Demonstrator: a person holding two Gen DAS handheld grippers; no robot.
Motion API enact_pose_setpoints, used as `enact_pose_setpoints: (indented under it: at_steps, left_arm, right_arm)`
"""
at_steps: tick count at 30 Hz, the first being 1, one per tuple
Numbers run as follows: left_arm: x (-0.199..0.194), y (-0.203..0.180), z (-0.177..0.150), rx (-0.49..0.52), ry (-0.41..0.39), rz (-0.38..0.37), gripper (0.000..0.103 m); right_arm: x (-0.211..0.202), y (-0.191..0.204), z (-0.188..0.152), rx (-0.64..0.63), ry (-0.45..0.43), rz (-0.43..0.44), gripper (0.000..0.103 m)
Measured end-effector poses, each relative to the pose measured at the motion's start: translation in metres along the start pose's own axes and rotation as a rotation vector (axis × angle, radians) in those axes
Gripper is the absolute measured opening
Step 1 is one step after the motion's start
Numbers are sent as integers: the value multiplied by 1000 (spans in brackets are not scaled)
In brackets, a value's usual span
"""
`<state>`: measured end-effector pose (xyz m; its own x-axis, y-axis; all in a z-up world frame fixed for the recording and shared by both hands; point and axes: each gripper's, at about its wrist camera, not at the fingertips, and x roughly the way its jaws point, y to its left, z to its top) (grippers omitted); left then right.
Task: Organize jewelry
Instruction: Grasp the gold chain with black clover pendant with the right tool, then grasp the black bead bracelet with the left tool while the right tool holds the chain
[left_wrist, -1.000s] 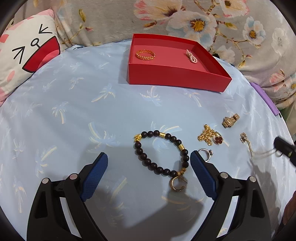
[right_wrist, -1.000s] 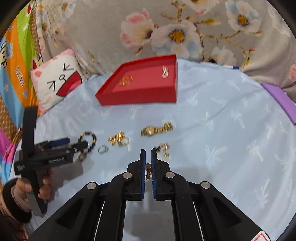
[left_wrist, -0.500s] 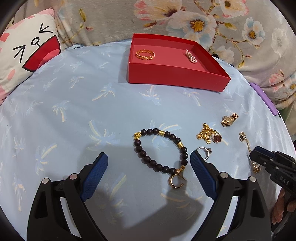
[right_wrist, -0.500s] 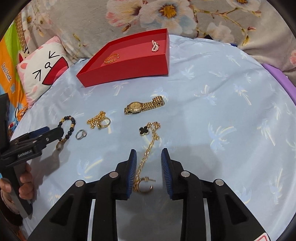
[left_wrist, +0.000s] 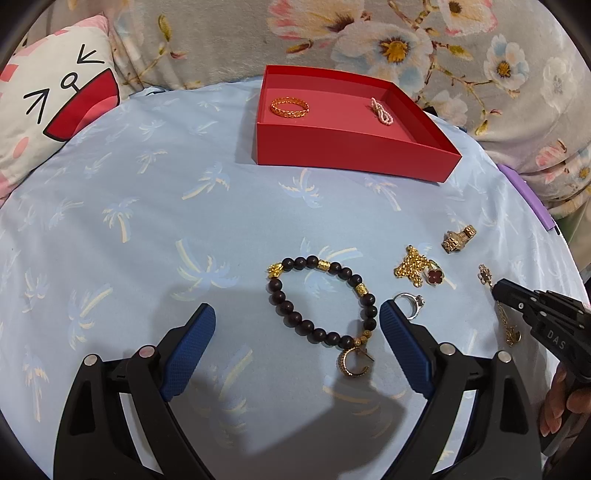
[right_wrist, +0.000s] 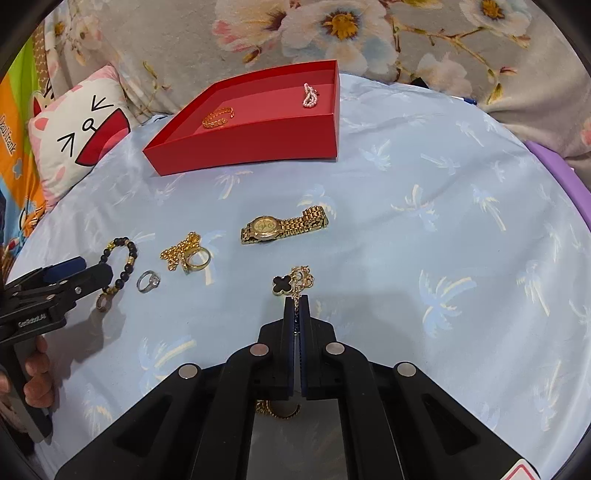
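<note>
A red tray at the back holds a gold bracelet and a pink bead piece. My left gripper is open just above the cloth, straddling a dark bead bracelet and a gold hoop earring. My right gripper is shut on the gold chain of a black clover necklace; it also shows in the left wrist view. A gold watch, a gold chain with a ring and a silver ring lie loose.
The jewelry lies on a light blue palm-print cloth. A cat-face cushion sits at the back left and a floral blanket behind the tray. A purple edge shows at the right.
My right gripper dropped to the cloth, opened over the clover necklace's chain, then moved forward and shut on it. My left gripper has stayed open over the bead bracelet.
</note>
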<state>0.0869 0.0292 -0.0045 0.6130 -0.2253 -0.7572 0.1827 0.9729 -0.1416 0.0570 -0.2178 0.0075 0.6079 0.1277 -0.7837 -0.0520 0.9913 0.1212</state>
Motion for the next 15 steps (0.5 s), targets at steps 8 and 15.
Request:
enact_pose_setpoints:
  at_steps: [8,15]
  left_arm:
    - [11,-21,6,60,24,14,88]
    - [16,-30,9,96,23,77,66]
  right_arm:
    - [0,-2,0,23,3,16,2]
    - [0,-3,-1,21,2,11,2]
